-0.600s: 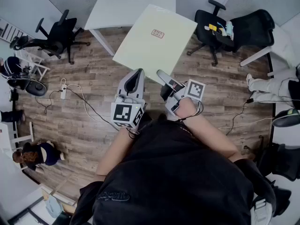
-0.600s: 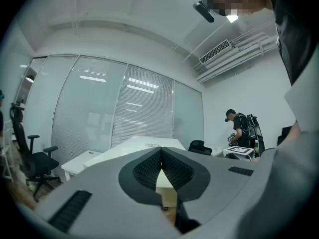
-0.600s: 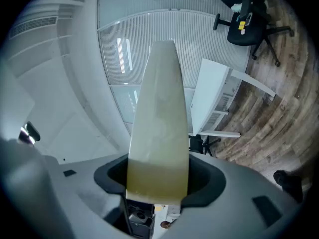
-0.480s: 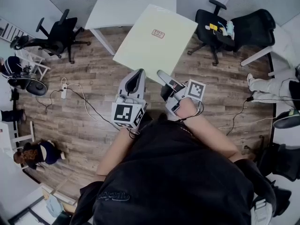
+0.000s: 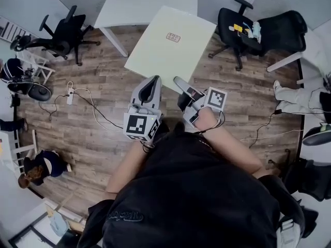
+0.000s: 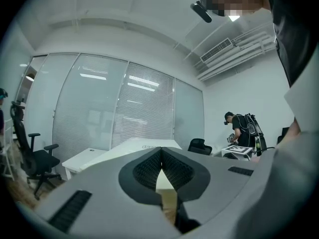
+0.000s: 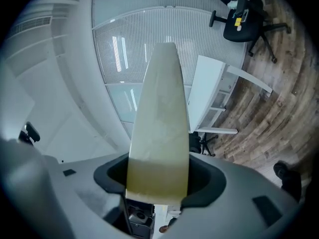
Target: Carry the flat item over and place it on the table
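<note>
A large flat pale board with a small red label hangs tilted above the wooden floor, just short of the white table. My right gripper is shut on the board's near edge. In the right gripper view the board fills the space between both jaws. My left gripper points at the same near edge, further left. Its jaws are shut, tips meeting, and the board stretches ahead of them. Whether those tips touch the board I cannot tell.
Black office chairs stand left and right of the table. Cables and a power strip lie on the floor at the left. A person crouches at lower left, and another person's legs show at the right edge.
The floor, table and chairs have shifted slightly in the head view. Both grippers and the board keep the same pose and hold.
</note>
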